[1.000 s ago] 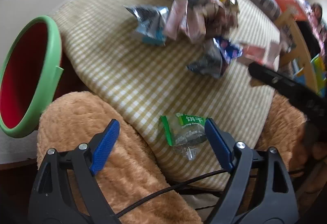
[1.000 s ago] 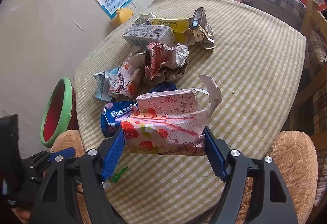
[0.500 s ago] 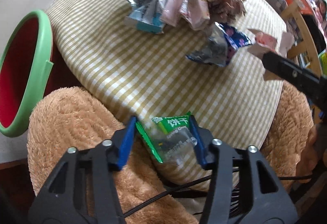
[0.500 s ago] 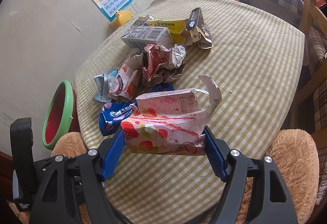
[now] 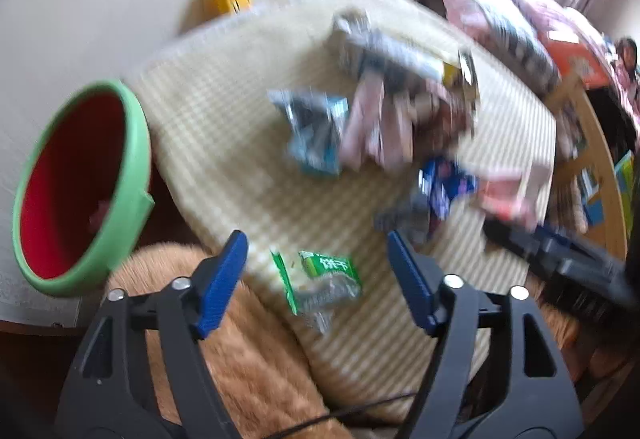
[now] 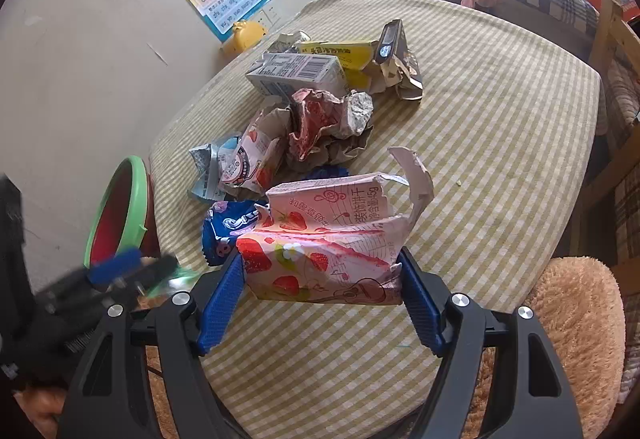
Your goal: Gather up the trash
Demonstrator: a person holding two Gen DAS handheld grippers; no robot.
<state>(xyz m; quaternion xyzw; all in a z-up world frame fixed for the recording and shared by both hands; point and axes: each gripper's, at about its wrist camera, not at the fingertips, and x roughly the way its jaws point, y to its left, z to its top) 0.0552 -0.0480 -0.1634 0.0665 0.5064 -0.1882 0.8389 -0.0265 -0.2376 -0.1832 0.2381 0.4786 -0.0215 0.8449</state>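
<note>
Left wrist view, blurred: the left tongs [image 5: 316, 275] gape wide, a green wrapper [image 5: 326, 281] lying between their tips on the tabletop [image 5: 224, 143], touching neither; the bin [image 5: 80, 187] stands left.

Right wrist view: the right tongs [image 6: 320, 291] clamp a pink strawberry carton [image 6: 324, 239].

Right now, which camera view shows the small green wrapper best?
The left wrist view. The small green wrapper lies there on the checked tablecloth near its edge, between the open fingers of the left hand-held gripper, though blurred. The right wrist view shows only a green smear behind that blurred gripper.
</note>
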